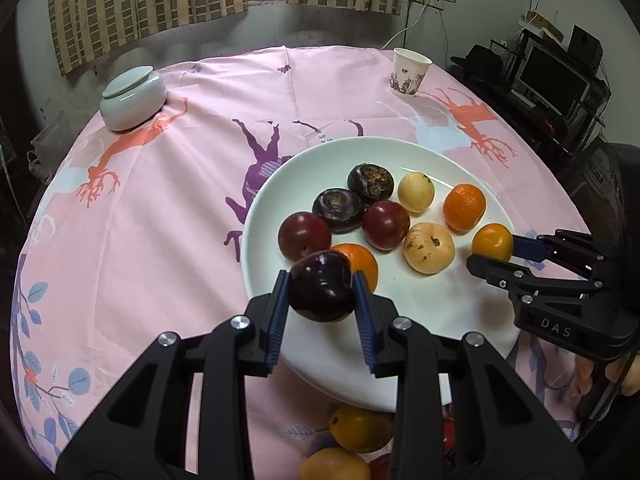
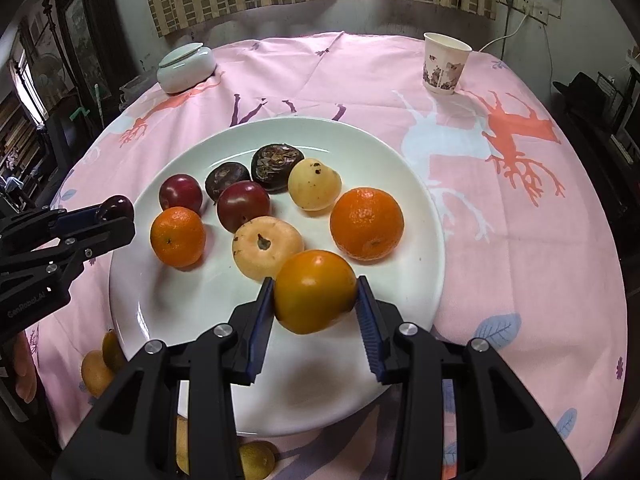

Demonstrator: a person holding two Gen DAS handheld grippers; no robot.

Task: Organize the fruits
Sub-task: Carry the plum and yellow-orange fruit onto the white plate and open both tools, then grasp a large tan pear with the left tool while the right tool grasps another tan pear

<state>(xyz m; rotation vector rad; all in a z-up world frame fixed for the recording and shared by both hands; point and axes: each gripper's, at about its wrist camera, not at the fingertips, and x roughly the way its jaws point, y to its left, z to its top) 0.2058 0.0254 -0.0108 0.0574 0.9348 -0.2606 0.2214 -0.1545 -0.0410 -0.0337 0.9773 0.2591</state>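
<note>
Your left gripper (image 1: 321,286) clamps a dark plum (image 1: 322,286) over the white plate's (image 2: 132,280) near-left rim, your right gripper (image 2: 316,292) pinches a yellow-orange fruit (image 2: 314,291) near-right; eight fruits sit plated ahead, several loose yellow fruits (image 1: 360,428) wait beneath both.

Seven fruits (image 2: 264,247) on white plate (image 2: 160,312)
</note>
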